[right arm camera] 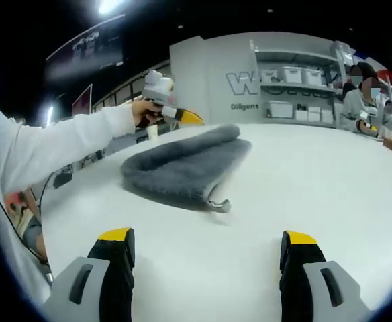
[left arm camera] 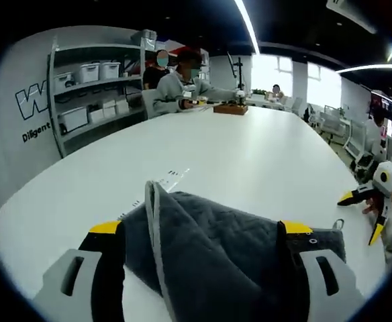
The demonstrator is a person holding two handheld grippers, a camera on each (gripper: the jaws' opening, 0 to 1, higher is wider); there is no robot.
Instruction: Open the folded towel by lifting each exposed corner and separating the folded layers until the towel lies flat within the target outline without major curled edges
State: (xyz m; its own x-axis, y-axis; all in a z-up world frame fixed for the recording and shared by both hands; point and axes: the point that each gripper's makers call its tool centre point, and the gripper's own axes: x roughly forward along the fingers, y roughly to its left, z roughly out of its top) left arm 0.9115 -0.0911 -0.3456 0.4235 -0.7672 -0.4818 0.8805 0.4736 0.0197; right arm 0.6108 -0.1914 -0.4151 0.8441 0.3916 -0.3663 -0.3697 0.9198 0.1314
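Towel (grey, still folded) sits between the left gripper's spread fingers; right gripper gapes, holding nothing.

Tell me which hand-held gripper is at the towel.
The left hand-held gripper: its open jaws straddle the grey towel. The right hand-held gripper sits apart over bare table.

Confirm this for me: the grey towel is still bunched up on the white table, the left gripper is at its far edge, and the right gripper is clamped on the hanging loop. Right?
Not quite. The right gripper is open over bare table, apart from the loop, as the right gripper view shows. The rest stands: the grey towel is bunched and the left gripper is at its far edge.
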